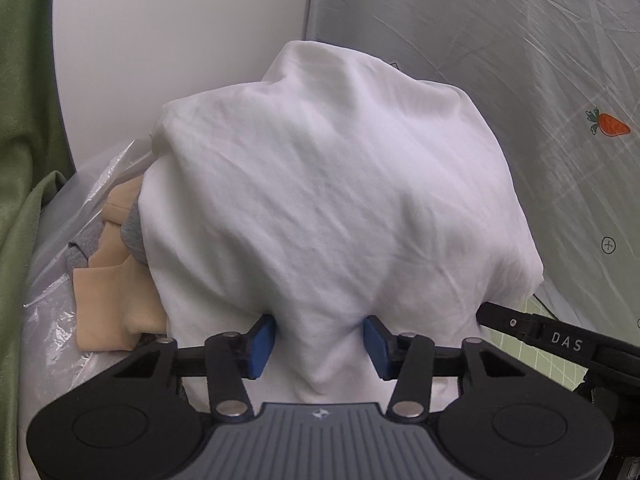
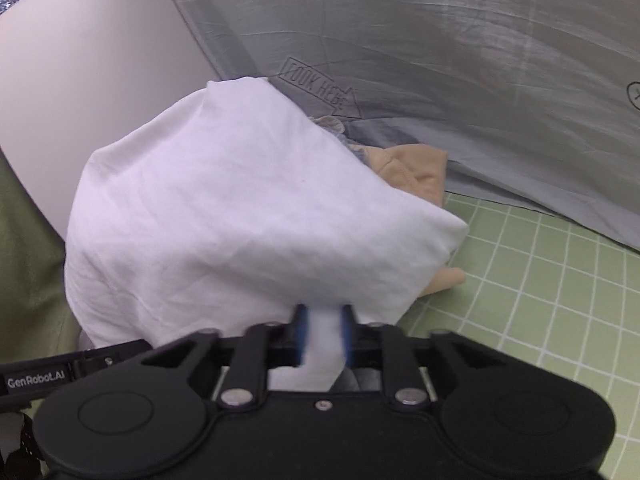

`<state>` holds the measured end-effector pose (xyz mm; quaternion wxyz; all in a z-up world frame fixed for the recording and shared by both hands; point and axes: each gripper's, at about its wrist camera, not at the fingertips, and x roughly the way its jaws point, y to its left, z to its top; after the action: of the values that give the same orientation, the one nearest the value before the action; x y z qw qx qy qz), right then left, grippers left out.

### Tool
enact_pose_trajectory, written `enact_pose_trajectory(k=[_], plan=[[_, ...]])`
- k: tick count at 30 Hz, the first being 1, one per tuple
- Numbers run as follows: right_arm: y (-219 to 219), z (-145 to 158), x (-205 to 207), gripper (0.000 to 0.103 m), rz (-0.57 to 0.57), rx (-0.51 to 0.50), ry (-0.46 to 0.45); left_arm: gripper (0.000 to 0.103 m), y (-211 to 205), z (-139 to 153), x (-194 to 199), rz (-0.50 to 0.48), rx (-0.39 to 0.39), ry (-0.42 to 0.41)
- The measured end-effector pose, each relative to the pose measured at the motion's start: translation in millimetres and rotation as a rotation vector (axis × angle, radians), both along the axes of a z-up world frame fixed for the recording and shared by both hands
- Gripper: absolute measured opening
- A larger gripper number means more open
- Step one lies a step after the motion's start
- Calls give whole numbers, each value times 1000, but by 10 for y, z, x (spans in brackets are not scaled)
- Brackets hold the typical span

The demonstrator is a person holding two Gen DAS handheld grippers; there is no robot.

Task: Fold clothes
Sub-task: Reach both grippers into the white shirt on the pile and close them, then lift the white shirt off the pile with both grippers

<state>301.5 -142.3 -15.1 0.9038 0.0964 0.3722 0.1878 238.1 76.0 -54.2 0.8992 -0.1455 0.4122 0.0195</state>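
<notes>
**White shirt pinched in both grippers**

My right gripper point(image 2: 324, 334) is clenched on a bunch of the white shirt point(image 2: 224, 216), the blue pads point(image 2: 301, 334) squeezing the cloth with a tongue of it poking back toward the camera. My left gripper point(image 1: 320, 340) has a thick fold of the same shirt point(image 1: 328, 200) between its pads point(image 1: 262, 346), which press into the fold from both sides, so that is a grasp too, only wider. From there the shirt billows forward in a big rumpled mound. Under its left edge lie beige clothes point(image 1: 108, 300) and a grey piece point(image 1: 134, 236) on clear plastic point(image 1: 60, 264). On the right, more beige point(image 2: 416, 172) peeks out beside the green grid mat point(image 2: 540, 280). Behind everything hangs a grey sheet point(image 2: 440, 60), with a carrot print point(image 1: 610, 124) on it.
</notes>
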Motion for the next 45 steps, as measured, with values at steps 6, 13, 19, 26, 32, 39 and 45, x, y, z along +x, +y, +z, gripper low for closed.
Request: enact_pose_trajectory(k=[6,13,19,26,32,39,45], plan=[[67,184,-380,0,17,-79,-111,10,-51,136,-214,30,51,-33],[-224,146,-474,56,-87,-29,-4,11,1,355,-426,65,28,-54],[-288,91,-372,94,-119,57,19,59,193,511,-417,110,45,-96],[-353,-84,37,103,-168,190,54,82,402,591,18,133,77,-150],[-416,-271,232,99,-152,309,125,79,510,474,346,107,-37,-149],[-579,-244,47,12,-172,363,83,21,385,488,276,125,-13,-182],[-738,52,-442,7,-173,322,-80,8,273,773,-5,113,33,-243]])
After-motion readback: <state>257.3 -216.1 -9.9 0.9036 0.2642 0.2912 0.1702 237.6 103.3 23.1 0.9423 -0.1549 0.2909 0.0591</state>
